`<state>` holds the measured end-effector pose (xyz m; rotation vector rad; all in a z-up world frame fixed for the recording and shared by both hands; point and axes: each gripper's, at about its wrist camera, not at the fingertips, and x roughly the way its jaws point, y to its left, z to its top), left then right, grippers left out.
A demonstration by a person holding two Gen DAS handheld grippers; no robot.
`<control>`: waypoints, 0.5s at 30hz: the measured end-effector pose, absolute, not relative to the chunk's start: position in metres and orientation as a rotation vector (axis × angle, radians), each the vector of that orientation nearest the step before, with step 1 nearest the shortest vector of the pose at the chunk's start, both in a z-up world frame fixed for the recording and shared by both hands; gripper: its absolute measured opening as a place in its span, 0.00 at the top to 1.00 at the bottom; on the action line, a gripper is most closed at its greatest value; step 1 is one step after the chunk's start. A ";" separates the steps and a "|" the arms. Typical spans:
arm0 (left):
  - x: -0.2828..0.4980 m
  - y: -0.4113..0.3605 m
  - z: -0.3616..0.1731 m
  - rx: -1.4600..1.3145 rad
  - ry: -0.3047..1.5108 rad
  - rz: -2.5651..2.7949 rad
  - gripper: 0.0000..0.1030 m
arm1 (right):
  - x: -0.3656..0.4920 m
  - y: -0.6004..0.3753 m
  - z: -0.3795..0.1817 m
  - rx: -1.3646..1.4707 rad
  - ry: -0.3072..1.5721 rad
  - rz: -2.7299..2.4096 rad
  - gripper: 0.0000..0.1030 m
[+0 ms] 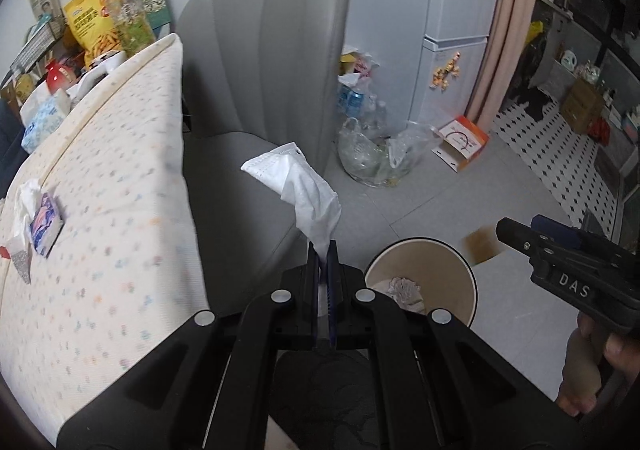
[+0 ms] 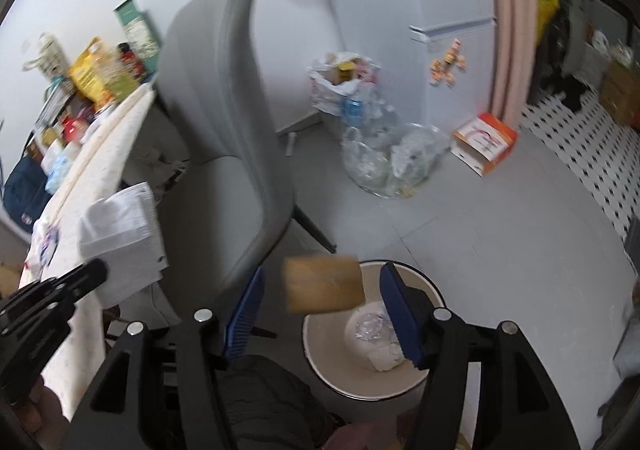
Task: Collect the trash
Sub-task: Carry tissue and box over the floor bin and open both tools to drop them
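Down at six o'clock in the left wrist view: left gripper (image 1: 323, 250) pinched tight on a white face mask (image 1: 298, 185), fingers (image 1: 331, 262) closed on its lower end, the rest flopping up toward twelve. Just to the right at five o'clock, the trash bin (image 1: 472, 282), open-topped, crumpled white waste (image 1: 404, 288) already at the bottom. Over in the right wrist view, right gripper (image 2: 322, 290) spread wide above that bin, blue fingers (image 2: 396, 290) well apart and gripping nothing; a blurred brown scrap (image 2: 323, 284) hanging between them over the rim, apparently mid-drop, though the blur leaves that a guess.

Progress, then: partway, by the look of it. Some trash in the bin, one piece seemingly on its way, the mask gripped but not yet over the opening. Left to do: swing the mask across and let go, then back for the crumpled tissue (image 1: 24, 209) and small blue packet (image 1: 46, 223) lying on the desk (image 1: 120, 230) at nine o'clock.

Further out: dotted cream cloth on the desk, grey chair (image 1: 272, 49) tucked beside it at twelve. Pale grey floor tiles (image 1: 460, 205), a clear bag of bottles (image 1: 372, 153) and an orange box (image 1: 460, 141) at one o'clock. Beyond, white fridge (image 1: 456, 9), pink curtain (image 1: 508, 29), snack clutter (image 1: 92, 21) at ten o'clock.
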<state>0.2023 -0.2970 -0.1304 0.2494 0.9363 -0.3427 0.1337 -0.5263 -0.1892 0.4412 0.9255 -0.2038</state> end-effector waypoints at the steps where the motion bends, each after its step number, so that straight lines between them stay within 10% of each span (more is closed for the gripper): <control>1: 0.202 -0.300 -0.131 0.253 0.939 -0.350 0.96 | 0.131 -0.530 -0.191 0.448 0.929 -0.209 0.42; 15: 0.196 -0.361 -0.166 0.292 1.040 -0.476 0.96 | 0.076 -0.571 -0.198 0.495 0.911 -0.285 0.34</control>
